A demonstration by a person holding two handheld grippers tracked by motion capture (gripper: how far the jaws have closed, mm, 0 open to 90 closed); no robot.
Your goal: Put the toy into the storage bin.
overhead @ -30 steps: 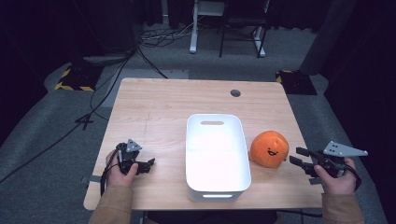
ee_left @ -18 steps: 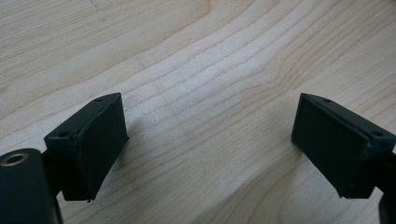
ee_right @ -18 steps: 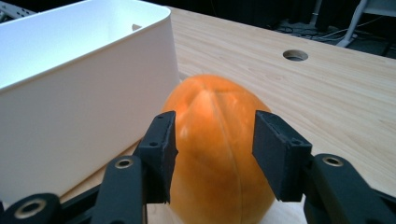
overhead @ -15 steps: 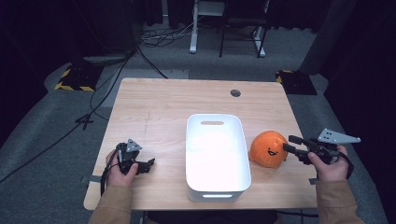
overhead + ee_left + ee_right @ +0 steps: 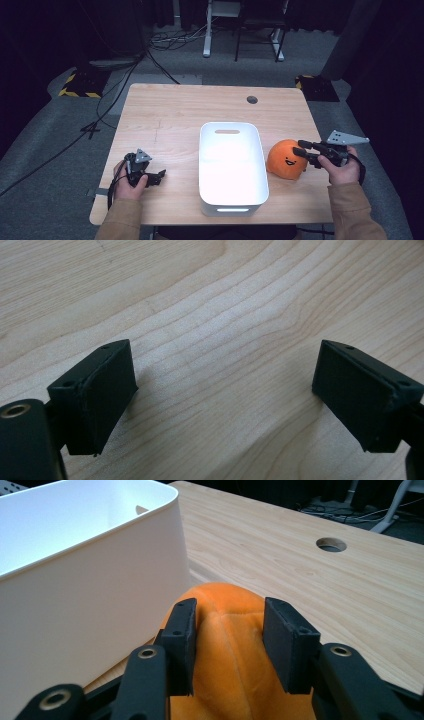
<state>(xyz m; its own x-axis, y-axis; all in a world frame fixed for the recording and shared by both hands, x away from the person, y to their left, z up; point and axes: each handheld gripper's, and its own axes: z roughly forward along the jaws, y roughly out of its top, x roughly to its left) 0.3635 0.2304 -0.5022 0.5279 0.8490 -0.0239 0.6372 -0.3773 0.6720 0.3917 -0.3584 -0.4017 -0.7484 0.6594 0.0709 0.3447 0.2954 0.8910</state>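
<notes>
The right claw (image 5: 227, 645) has just been closing, pinching the round orange plush toy (image 5: 232, 650); a shallow pinch could slip against the white plastic bin (image 5: 231, 165). The left claw (image 5: 225, 395) rests wide.

plush toy (image 5: 285, 159) right of bin (image 5: 231, 167)

Right gripper (image 5: 303, 150) fingers closing, level; left gripper (image 5: 159, 176) fingers apart.

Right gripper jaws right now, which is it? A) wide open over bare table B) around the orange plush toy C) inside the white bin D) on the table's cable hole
B: in the right gripper view the right gripper has its pads pinching the orange plush toy, beside the white bin; the jaws have just been closing.
</notes>
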